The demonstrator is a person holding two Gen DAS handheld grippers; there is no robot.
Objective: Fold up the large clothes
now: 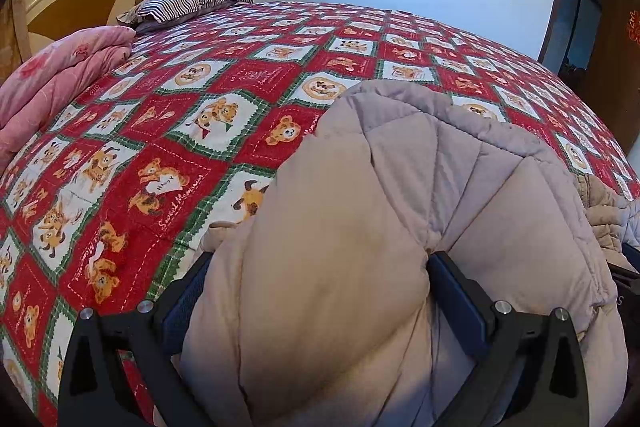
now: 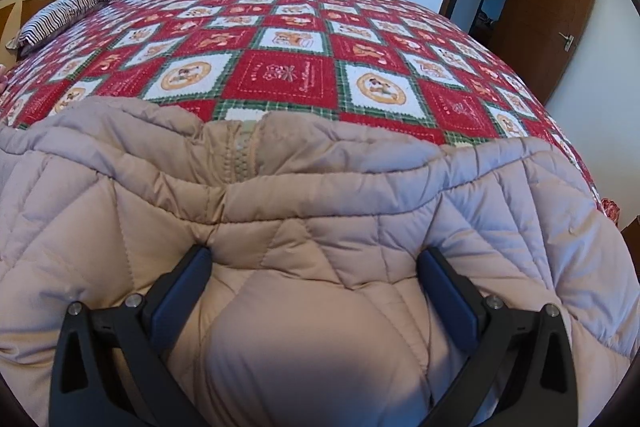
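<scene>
Left wrist view: the left tool (image 1: 316, 267) has its two fingers spread wide, with a thick puff of the coat (image 1: 400, 187) bulging between them. The pads press into the fabric on both sides, so it looks like a grip, but a loose one. The coat lies on the near part of the bed (image 1: 240, 75), with its far edge raised in a hump. A pink quilt (image 1: 60, 75) sits at the left and a striped pillow (image 1: 188, 1) lies by the headboard, both well apart from the coat.

Right wrist view: the right tool (image 2: 314, 265) is just the same, fingers wide with padded coat (image 2: 320, 195) squeezed between them. The zip (image 2: 238, 157) shows near the coat's far edge.

The coat looks soft, puffy and light. It will squash, spring back and maybe slip, since the cloth looks smooth. A seam or the hem should hold better than a fat middle part.

Past the coat the bed lies flat and bare, so there is lots of room to fold forward.
</scene>
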